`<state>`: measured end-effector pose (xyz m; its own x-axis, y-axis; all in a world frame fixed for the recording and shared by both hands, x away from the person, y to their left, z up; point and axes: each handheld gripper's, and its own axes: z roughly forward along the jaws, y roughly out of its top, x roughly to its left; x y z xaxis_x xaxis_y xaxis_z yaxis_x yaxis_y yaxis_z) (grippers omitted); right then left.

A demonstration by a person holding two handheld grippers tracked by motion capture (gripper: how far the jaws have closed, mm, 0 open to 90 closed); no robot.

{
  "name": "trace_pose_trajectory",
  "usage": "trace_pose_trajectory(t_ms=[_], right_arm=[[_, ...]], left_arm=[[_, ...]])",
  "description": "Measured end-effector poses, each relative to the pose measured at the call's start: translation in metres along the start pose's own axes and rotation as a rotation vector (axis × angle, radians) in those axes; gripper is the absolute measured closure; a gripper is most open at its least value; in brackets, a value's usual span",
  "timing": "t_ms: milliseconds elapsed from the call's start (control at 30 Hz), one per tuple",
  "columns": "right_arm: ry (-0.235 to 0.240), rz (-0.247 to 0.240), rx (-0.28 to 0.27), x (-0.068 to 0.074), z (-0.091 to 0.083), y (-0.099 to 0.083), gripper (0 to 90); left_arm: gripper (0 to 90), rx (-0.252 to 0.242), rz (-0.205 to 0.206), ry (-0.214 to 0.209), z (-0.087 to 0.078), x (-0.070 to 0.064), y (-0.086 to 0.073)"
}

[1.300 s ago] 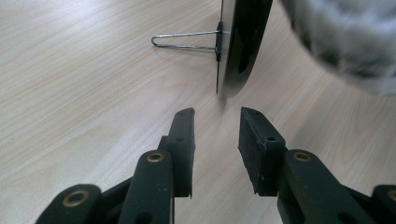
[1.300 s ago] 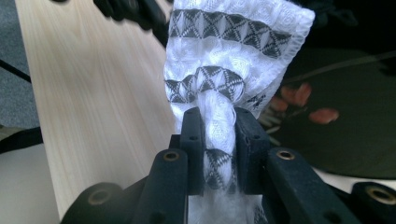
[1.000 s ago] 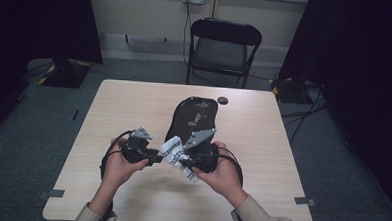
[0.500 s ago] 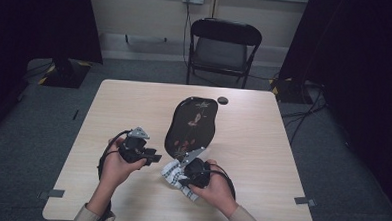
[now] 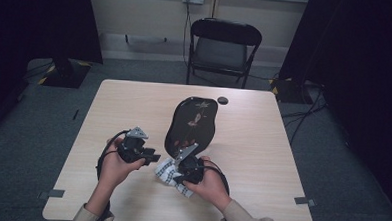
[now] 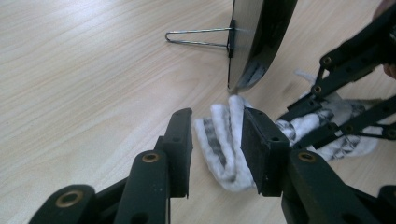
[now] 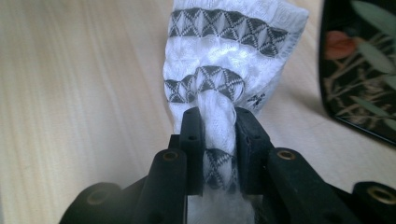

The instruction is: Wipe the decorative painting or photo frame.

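A white cloth with grey diamond bands (image 5: 167, 175) lies bunched on the wooden table (image 5: 262, 153) near its front edge. My right gripper (image 5: 177, 173) is shut on one end of it, and the fabric (image 7: 224, 60) fans out beyond the jaws of the right gripper (image 7: 218, 116). My left gripper (image 5: 156, 156) is open just left of the cloth. In the left gripper view its own tips (image 6: 217, 121) frame a folded end of the cloth (image 6: 224, 149) without pinching it. A black lacquered tray with painted leaves (image 5: 191, 123) stands behind both grippers.
The tray leans on a wire stand (image 6: 201, 37), and its edge (image 6: 261, 37) is close above the cloth. A small black disc (image 5: 223, 100) lies at the table's far side. A black folding chair (image 5: 222, 46) stands beyond the table.
Both hands have dropped toward the front edge and the cloth has come down onto the table. The left gripper has come off the cloth and drawn a little left.
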<state>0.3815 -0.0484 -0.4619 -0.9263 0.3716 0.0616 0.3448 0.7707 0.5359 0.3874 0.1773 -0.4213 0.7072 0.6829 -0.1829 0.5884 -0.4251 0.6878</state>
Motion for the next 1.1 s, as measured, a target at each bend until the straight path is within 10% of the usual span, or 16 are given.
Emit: trace_pose_trajectory(t_ms=[667, 1100], right_arm=[[-0.056, 0.046, -0.057, -0.010, -0.024, -0.010, 52.7], [-0.073, 0.069, -0.013, -0.009, -0.008, -0.020, 67.5]], left_arm=[[61.5, 0.000, 0.001, 0.009, 0.002, -0.004, 0.001], [60.0, 0.000, 0.002, 0.008, 0.001, -0.002, 0.001]])
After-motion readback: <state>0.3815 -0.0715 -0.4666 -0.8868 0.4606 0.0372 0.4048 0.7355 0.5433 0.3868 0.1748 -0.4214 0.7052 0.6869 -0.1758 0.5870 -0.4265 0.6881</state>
